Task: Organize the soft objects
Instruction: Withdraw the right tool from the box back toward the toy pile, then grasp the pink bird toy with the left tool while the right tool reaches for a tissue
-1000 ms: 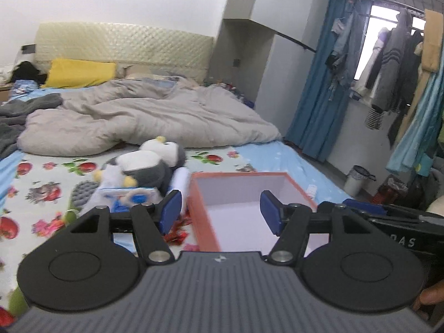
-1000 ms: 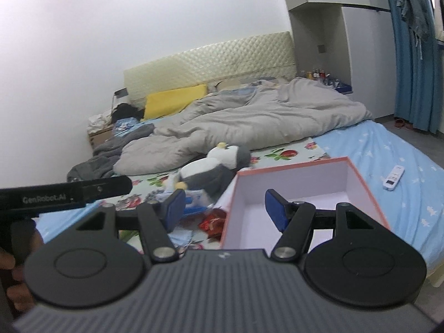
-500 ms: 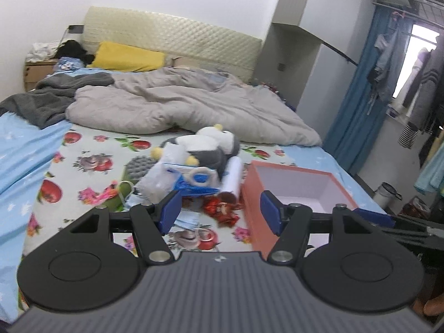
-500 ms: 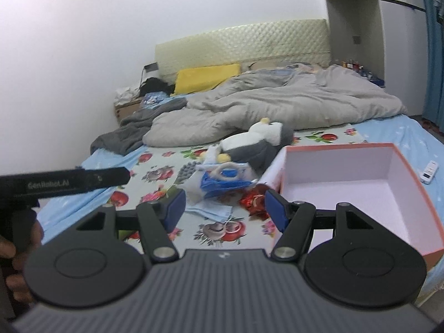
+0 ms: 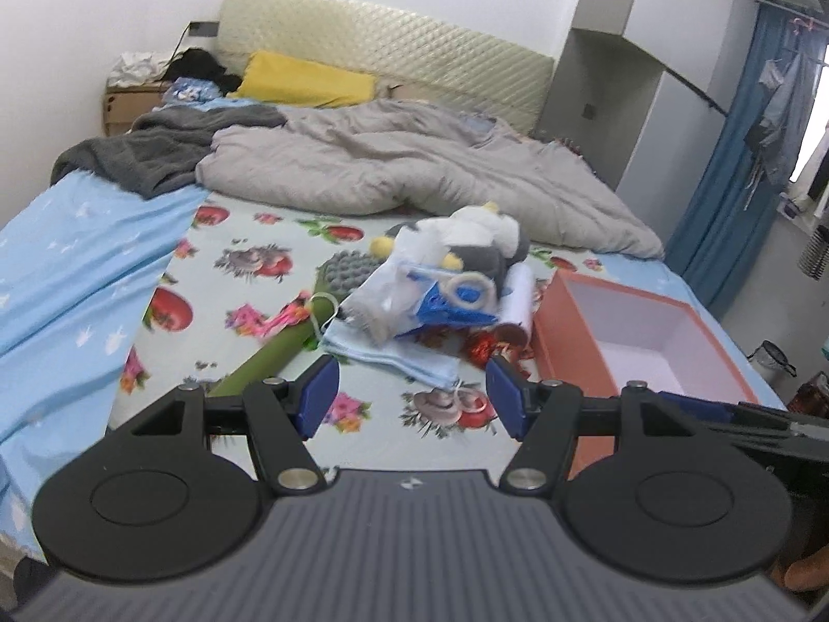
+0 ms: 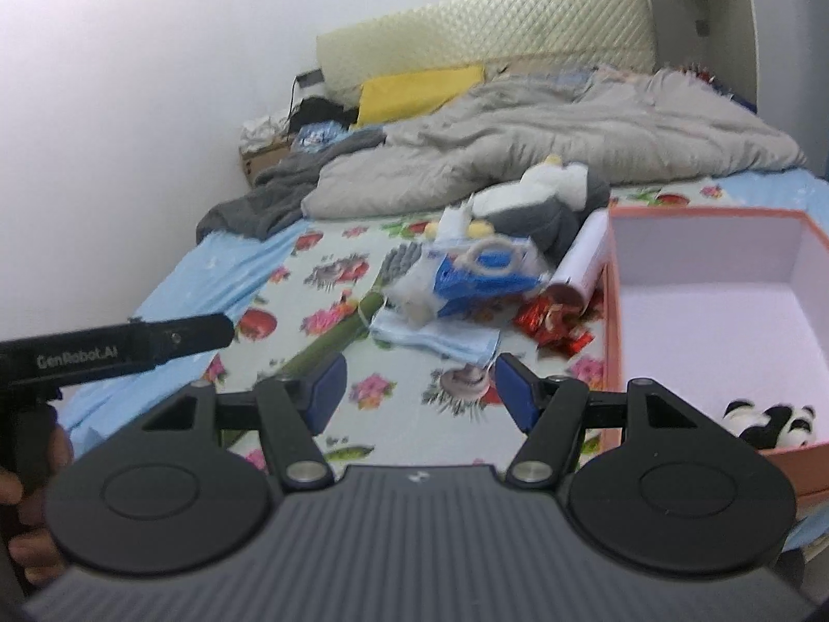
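A pile of soft things lies on the flowered sheet: a grey and white penguin plush (image 5: 479, 238) (image 6: 544, 202), a blue packet with a ring (image 5: 451, 300) (image 6: 482, 274), a folded light blue cloth (image 5: 388, 350) (image 6: 440, 337), and a green-handled brush (image 5: 290, 342) (image 6: 331, 334). An orange box with a pale inside (image 5: 642, 331) (image 6: 725, 311) stands right of the pile; a small panda plush (image 6: 772, 417) lies in it. My left gripper (image 5: 412, 396) and right gripper (image 6: 417, 394) are both open and empty, above the sheet short of the pile.
A grey duvet (image 5: 414, 166) and dark blanket (image 5: 155, 150) cover the far half of the bed. A white roll (image 5: 518, 293) and red wrappers (image 6: 554, 321) lie beside the box. A waste bin (image 5: 774, 357) stands on the floor at right. The left gripper's body (image 6: 114, 347) shows at left.
Both grippers have swung left, from over the orange box toward the pile. The box now lies at the right of both views. Both stay open.
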### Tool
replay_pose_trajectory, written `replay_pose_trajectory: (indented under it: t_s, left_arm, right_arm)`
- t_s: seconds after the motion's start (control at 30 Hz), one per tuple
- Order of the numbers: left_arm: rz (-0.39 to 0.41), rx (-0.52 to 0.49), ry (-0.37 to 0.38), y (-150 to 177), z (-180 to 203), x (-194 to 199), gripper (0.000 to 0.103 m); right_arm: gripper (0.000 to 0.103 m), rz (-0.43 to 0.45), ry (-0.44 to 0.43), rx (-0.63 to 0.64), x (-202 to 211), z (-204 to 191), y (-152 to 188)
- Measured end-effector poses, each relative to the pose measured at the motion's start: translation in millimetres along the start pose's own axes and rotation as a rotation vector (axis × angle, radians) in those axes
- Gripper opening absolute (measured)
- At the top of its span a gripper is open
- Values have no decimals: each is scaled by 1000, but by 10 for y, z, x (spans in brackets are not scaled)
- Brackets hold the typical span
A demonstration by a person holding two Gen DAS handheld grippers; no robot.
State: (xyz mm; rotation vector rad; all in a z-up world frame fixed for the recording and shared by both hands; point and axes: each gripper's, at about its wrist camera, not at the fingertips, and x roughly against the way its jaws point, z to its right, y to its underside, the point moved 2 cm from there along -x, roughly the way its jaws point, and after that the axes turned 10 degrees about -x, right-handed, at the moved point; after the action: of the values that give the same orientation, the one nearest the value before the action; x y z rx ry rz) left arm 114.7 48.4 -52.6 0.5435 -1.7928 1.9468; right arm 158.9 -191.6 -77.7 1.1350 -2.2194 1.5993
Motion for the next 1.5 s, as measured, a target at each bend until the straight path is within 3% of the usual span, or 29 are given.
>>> replay_pose_trajectory:
  t_s: [0.5,0.87,1.5]
  left_arm:
    - [-130,82,-30,456,-214,-566,68]
    - [-171,92,-88,341,-620,-1245,68]
    - [-210,-11,-160,158,-1113,-2496,68]
  right_arm:
    - [66,-125,41,-71,-505,154,230]
    - [66,-152,32,-117,-1043,186,66]
    - [66,-205,19,-203,-2438,74,-258]
